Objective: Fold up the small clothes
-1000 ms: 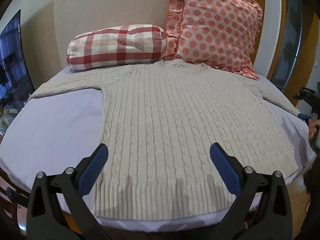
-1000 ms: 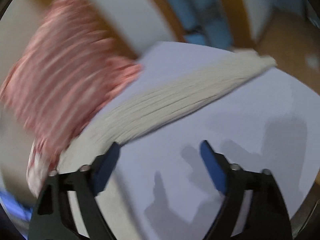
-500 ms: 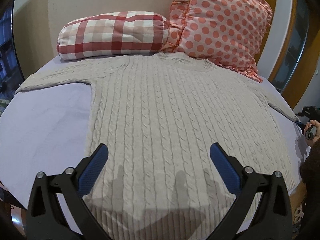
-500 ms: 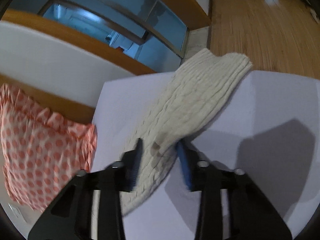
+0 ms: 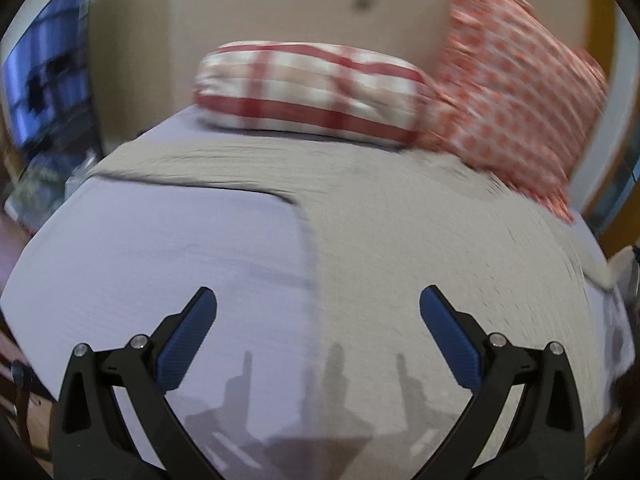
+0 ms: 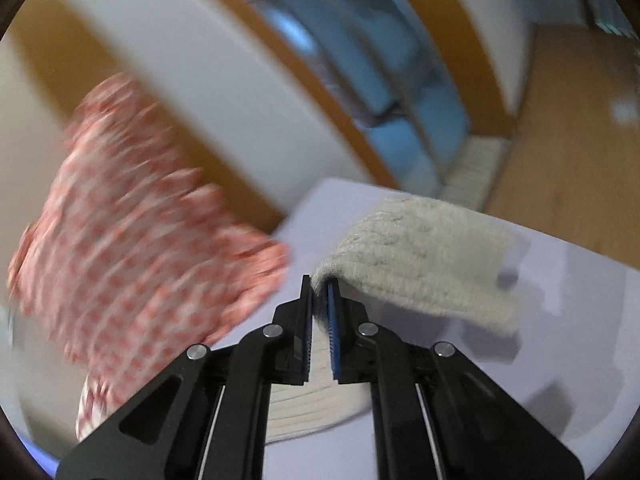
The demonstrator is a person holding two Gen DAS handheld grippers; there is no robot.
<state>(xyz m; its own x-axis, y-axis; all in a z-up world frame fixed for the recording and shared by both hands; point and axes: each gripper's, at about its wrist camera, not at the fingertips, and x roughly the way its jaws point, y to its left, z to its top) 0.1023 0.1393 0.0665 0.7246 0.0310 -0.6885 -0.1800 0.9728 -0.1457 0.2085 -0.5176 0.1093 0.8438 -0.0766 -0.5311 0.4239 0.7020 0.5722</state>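
Observation:
A cream cable-knit sweater (image 5: 420, 264) lies spread flat on a lilac bed sheet (image 5: 172, 264). Its left sleeve (image 5: 208, 168) stretches toward the bed's left edge. My left gripper (image 5: 318, 316) hovers open over the sweater's left side seam, nothing between its blue pads. In the right wrist view my right gripper (image 6: 320, 300) is shut on the sweater's right sleeve (image 6: 424, 256). The sleeve is lifted off the sheet and its cuff end droops over to the right of the fingers. More knit shows below the fingers.
A red-and-white checked pillow (image 5: 312, 88) and an orange polka-dot pillow (image 5: 516, 96) lean against the wall at the head of the bed. The dotted pillow (image 6: 132, 232) sits left of the right gripper. Wooden floor (image 6: 580, 140) and a wood-framed glass door (image 6: 360, 60) lie beyond the bed's right edge.
My right gripper closed on the right sleeve and lifted it off the sheet. My left gripper slid left, from over the sweater's hem to its left side seam, still open.

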